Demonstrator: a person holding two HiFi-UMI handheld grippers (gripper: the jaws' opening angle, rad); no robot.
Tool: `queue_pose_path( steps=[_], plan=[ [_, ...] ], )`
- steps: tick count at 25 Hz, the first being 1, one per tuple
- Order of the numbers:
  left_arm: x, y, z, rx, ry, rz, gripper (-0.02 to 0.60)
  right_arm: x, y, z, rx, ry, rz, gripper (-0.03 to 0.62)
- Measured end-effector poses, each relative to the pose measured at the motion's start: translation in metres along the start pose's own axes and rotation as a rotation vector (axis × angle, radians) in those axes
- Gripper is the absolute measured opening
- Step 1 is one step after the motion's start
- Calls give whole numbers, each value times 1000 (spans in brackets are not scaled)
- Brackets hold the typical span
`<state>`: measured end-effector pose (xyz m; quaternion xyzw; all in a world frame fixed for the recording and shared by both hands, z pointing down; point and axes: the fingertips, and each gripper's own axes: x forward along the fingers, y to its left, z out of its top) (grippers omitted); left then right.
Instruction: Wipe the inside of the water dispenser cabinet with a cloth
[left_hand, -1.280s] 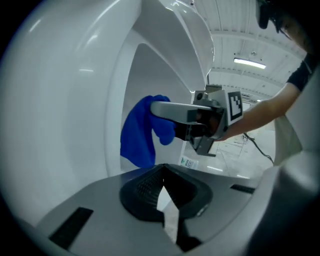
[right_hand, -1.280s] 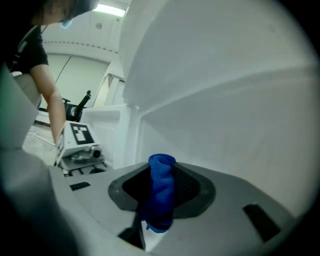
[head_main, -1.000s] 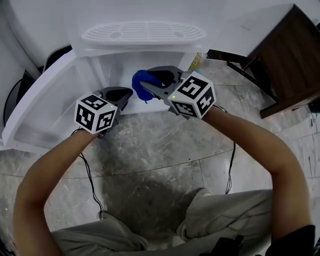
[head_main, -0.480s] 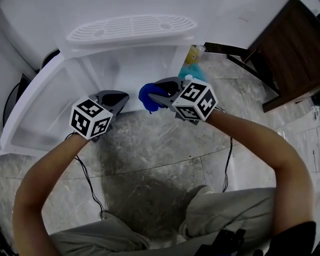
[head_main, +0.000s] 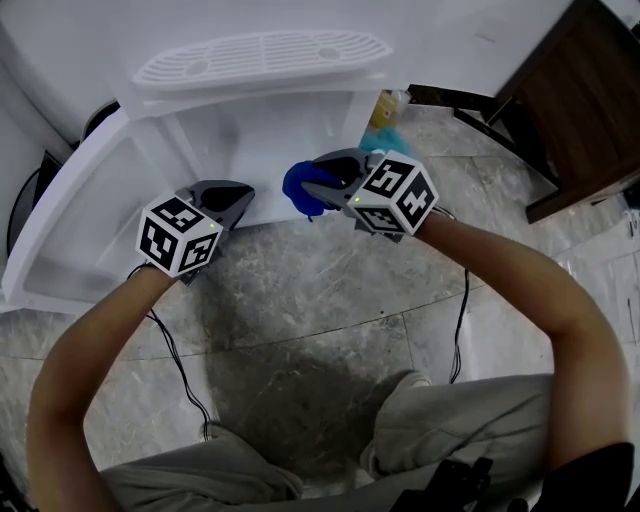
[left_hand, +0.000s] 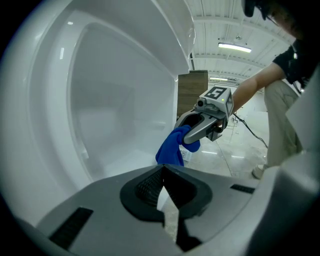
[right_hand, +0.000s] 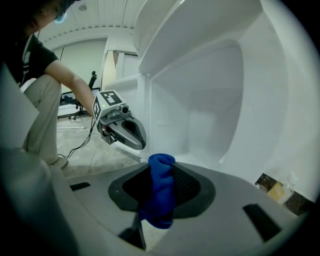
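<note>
Left gripper (head_main: 240, 195): jaws pressed together, empty, at near edge of cabinet (head_main: 285, 125) | Right gripper (head_main: 312, 180): jaws partly apart, pinching blue cloth (head_main: 297, 190), beside it | Door (head_main: 75, 210): open, left.

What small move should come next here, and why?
Probably ease the right claw forward into the cabinet until the blue cloth presses on an inner surface. The claw is clamped on the cloth, the door stands open, and the cloth sits at the opening, apparently touching nothing.
</note>
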<state>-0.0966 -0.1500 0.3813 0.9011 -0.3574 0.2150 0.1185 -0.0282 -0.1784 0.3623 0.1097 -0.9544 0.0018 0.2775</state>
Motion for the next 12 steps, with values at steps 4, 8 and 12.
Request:
queue_pose_path(
  steps=[4, 8, 12],
  plan=[
    [0, -2, -3, 4, 8, -4, 8, -1, 3, -3, -7, 7, 7, 98],
    [1, -5, -1, 11, 9, -12, 8, -1, 7, -1, -18, 8, 18, 98],
    [1, -9, 0, 18, 8, -19, 8, -3, 9, -2, -23, 15, 20, 98]
  ],
)
